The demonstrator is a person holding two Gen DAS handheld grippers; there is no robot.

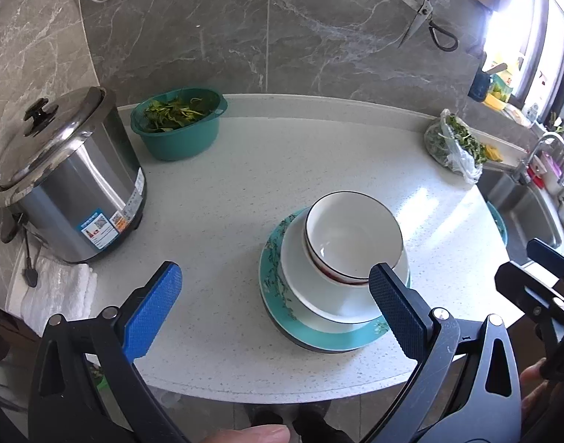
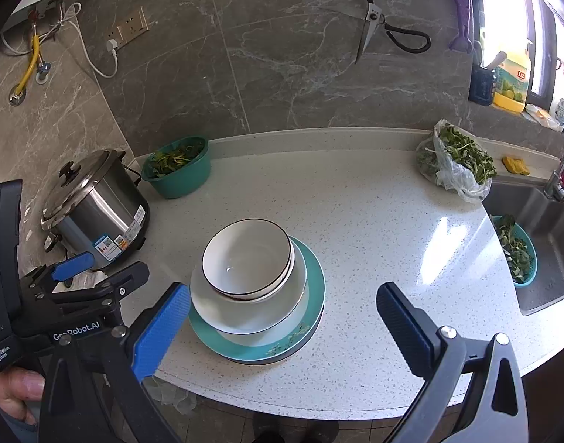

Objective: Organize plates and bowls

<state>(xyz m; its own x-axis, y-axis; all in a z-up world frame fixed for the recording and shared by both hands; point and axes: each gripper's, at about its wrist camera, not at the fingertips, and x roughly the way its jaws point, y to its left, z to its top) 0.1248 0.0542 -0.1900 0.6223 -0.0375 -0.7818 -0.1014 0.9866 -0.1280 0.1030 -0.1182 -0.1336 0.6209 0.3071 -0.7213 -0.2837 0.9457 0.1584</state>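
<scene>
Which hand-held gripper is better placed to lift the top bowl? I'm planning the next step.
Probably the left hand-held gripper: open, its right finger is already beside the black-rimmed white bowl. The right hand-held gripper, open too, sits slightly farther back.

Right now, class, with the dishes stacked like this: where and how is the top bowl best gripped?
Grip the top bowl by its black-lined rim, one finger inside, one outside, probably from above on the near-right side. It sits upright and nested in a second bowl on the white plate, so its lower wall is hidden. The open right hand-held gripper stands nearest that side.
</scene>
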